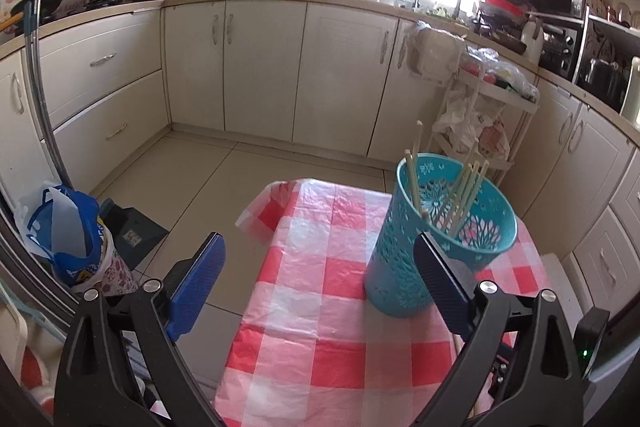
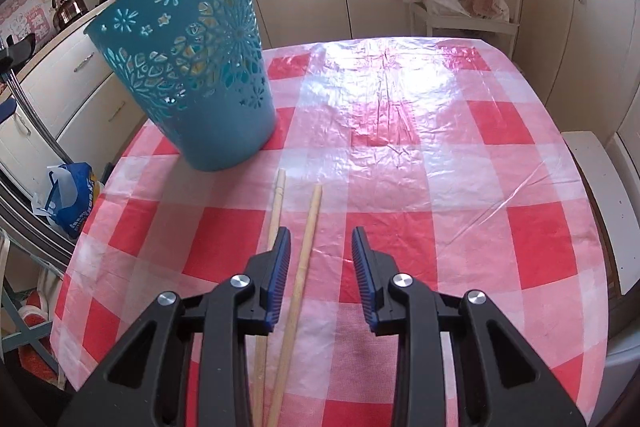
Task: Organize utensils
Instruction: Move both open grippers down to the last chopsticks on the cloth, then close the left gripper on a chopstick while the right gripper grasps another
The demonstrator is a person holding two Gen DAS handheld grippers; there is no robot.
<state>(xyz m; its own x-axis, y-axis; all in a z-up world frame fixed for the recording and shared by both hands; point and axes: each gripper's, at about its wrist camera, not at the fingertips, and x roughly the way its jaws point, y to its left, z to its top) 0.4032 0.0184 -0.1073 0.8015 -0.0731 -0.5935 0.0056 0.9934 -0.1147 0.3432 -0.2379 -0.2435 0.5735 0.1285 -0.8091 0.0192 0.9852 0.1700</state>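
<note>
My right hand-held gripper (image 2: 320, 259) is parted, holding nothing, over two chopsticks (image 2: 306, 247) lying on the checked counter (image 2: 460, 167) near the teal basket (image 2: 192, 67). Left hand-held gripper (image 1: 320, 267) wide apart, empty. Risk: one chopstick lies under the left finger, so closing may pinch only one.

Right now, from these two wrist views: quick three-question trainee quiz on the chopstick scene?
1. True or false: both loose chopsticks lie between the right tool's fingers.
2. Where do the sorted chopsticks stand? A) teal basket B) kettle C) white rack
3. Fill in: the left tool is ___, holding nothing.

Key: 1 false, only one chopstick lies between them and the other passes under the left finger; 2 A; 3 open.
</note>
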